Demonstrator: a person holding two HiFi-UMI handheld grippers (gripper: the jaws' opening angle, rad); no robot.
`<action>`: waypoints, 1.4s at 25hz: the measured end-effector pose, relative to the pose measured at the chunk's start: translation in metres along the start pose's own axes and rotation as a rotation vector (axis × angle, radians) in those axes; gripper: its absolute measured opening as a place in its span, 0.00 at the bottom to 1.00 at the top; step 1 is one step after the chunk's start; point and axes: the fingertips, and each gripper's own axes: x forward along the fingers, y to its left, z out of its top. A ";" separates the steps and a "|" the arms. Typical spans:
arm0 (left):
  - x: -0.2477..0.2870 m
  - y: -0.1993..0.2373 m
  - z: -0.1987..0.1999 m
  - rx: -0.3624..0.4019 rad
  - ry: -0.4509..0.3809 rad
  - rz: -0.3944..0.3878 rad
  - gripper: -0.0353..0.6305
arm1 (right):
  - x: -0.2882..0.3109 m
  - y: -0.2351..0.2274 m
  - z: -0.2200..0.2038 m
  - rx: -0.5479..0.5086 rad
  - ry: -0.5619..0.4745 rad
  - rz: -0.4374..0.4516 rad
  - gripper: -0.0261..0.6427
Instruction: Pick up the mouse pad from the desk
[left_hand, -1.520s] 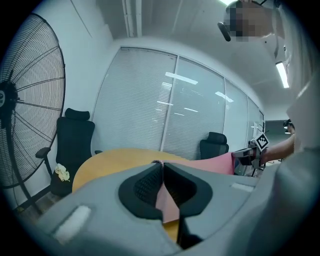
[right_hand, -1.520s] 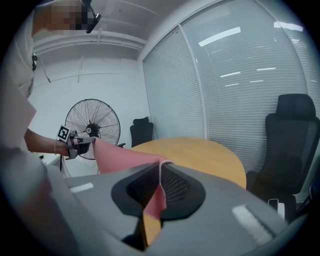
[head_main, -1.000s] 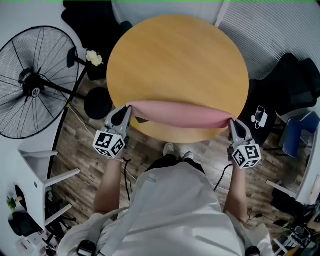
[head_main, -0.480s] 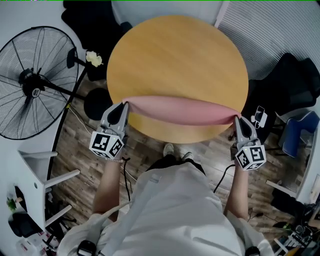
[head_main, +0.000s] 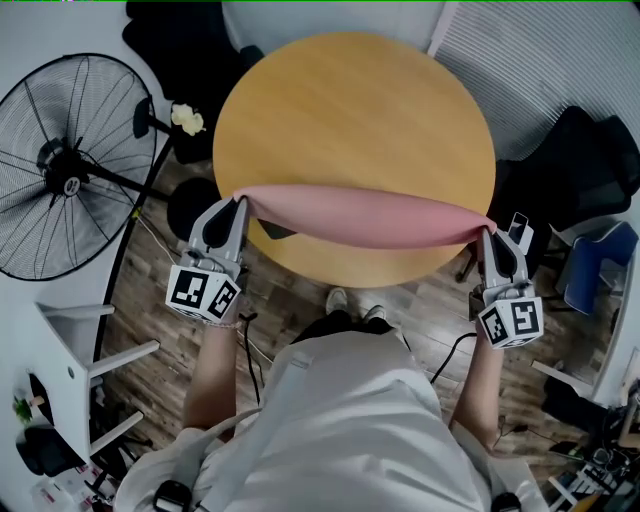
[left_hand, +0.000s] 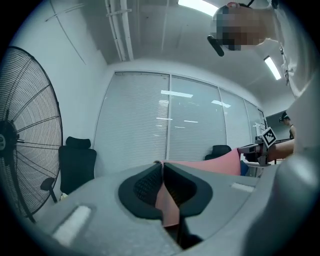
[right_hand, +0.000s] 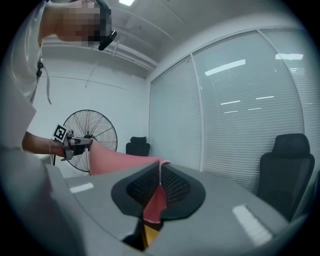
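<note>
1. Head view: the left gripper (head_main: 239, 200) and the right gripper (head_main: 490, 229) each pinch one end of the pink mouse pad (head_main: 370, 215), which runs as a long band from one set of jaws to the other.
2. Both grippers point away from the person, toward the round wooden table (head_main: 350, 110). The pad between them crosses the near part of the tabletop as seen from above.
3. A dark shadow lies on the wood just beside the left gripper's tips, under the pad's left end.
4. Each gripper's marker cube sits behind its jaws, on the person's side: the left cube (head_main: 205, 292) and the right cube (head_main: 511, 323).
5. Left gripper view: the jaws of the left gripper (left_hand: 162, 165) are closed narrow on a pink corner of the pad (left_hand: 167, 205), which is pressed flat between the two dark ribbed pads.
6. From those tips the pad stretches off to the right toward the other gripper's cube (left_hand: 268, 135), seen against the window blinds.
7. Right gripper view: the jaws of the right gripper (right_hand: 160, 166) are likewise clamped on a pink corner (right_hand: 156, 200), whose stitched edge shows at the tips.
8. From there the pad (right_hand: 107, 160) runs left to the left gripper (right_hand: 75, 142), in front of a standing fan (right_hand: 95, 131).
9. A black office chair (right_hand: 287, 165) stands to the right of the right gripper's jaws, well apart.
10. In the head view the fan (head_main: 70, 165) stands on the floor, left of the left gripper.
</note>
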 end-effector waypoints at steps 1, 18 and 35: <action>0.000 -0.001 0.006 0.002 -0.004 0.002 0.08 | -0.001 0.000 0.005 -0.007 -0.007 -0.002 0.07; 0.000 0.003 0.067 0.039 -0.078 0.007 0.08 | -0.008 0.008 0.069 -0.088 -0.068 -0.026 0.07; 0.000 0.009 0.070 0.033 -0.076 0.012 0.08 | -0.004 0.012 0.076 -0.114 -0.067 -0.035 0.07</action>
